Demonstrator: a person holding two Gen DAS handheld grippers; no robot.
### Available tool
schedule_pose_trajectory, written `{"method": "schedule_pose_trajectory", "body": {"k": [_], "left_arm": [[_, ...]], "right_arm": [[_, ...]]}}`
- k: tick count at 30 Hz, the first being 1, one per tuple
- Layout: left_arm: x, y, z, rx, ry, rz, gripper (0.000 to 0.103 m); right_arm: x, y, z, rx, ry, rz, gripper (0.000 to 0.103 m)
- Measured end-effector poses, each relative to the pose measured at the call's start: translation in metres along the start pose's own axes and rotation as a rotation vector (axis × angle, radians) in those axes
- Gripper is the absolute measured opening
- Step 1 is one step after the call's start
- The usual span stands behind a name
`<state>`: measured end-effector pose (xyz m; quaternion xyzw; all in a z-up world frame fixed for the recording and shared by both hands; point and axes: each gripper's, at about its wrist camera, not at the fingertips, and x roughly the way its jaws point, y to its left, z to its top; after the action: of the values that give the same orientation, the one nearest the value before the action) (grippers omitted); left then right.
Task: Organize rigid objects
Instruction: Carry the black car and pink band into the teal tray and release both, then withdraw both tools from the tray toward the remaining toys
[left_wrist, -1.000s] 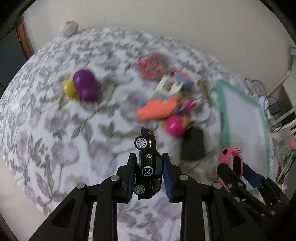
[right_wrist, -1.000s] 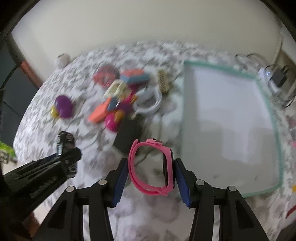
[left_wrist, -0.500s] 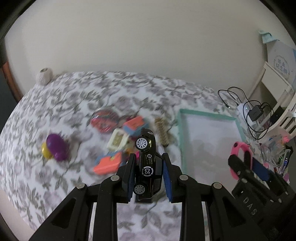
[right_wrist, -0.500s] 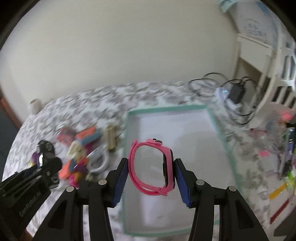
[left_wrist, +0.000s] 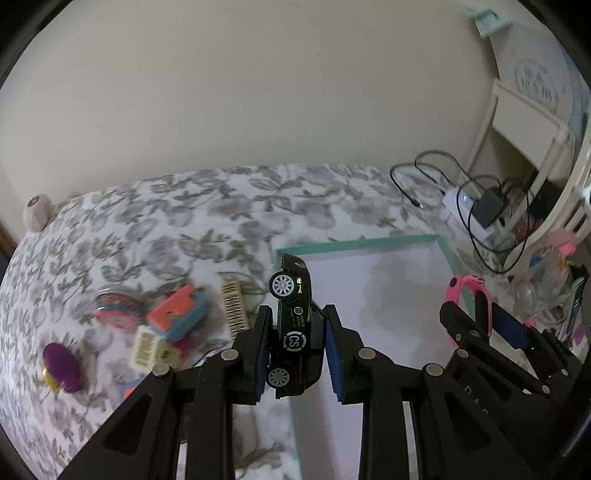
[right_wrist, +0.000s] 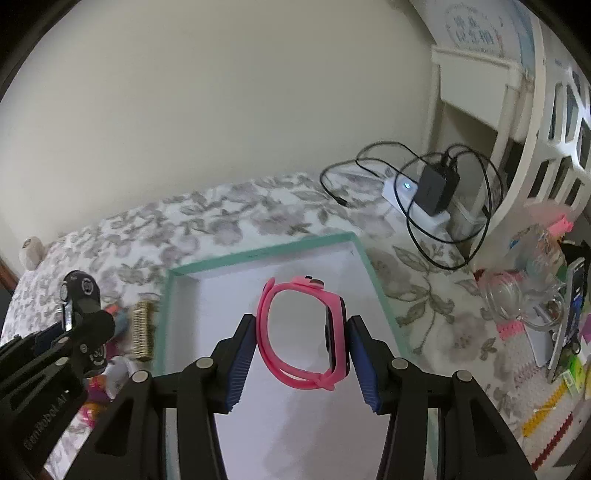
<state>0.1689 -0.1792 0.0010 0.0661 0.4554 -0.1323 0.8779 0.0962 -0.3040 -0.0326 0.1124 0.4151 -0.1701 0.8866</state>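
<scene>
My left gripper (left_wrist: 296, 325) is shut on a black toy car (left_wrist: 293, 325), held nose-up above the left edge of a white tray with a teal rim (left_wrist: 358, 244). My right gripper (right_wrist: 301, 334) is shut on a pink watch (right_wrist: 295, 295) and holds it over the tray's white floor (right_wrist: 295, 424). The right gripper also shows in the left wrist view (left_wrist: 476, 314), with the watch (left_wrist: 467, 290) in it. The left gripper with the car (right_wrist: 79, 291) shows at the left of the right wrist view.
A pile of small toys lies on the floral cloth left of the tray: an orange and blue block (left_wrist: 177, 312), a comb (left_wrist: 234, 308), a purple toy (left_wrist: 62, 367). A charger and cables (right_wrist: 436, 188) lie behind the tray. Clutter (right_wrist: 546, 306) fills the right side.
Both grippers have moved right and up from over the toy pile to over the tray, each still holding its object.
</scene>
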Motion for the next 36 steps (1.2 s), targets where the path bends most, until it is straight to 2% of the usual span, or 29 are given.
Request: {"method": "schedule_pose_trajectory", "body": {"k": [8, 15, 28, 32, 36], "left_arm": [[0.053, -0.027, -0.012, 0.038, 0.087, 0.004, 0.029], [0.076, -0.029, -0.022, 0.032, 0.136, 0.004, 0.029], [0.075, -0.020, -0.025, -0.004, 0.162, -0.013, 0.030], [0.066, -0.016, -0.023, -0.016, 0.147, -0.015, 0.041], [0.053, -0.012, -0.022, -0.029, 0.128, -0.018, 0.041]], "right_arm": [[0.035, -0.018, -0.014, 0.021, 0.082, -0.020, 0.053], [0.051, -0.021, -0.024, 0.020, 0.131, -0.027, 0.053], [0.057, -0.018, -0.030, 0.021, 0.178, -0.032, 0.054], [0.052, -0.018, -0.029, 0.024, 0.179, -0.025, 0.056], [0.044, -0.017, -0.028, 0.018, 0.170, -0.031, 0.060]]}}
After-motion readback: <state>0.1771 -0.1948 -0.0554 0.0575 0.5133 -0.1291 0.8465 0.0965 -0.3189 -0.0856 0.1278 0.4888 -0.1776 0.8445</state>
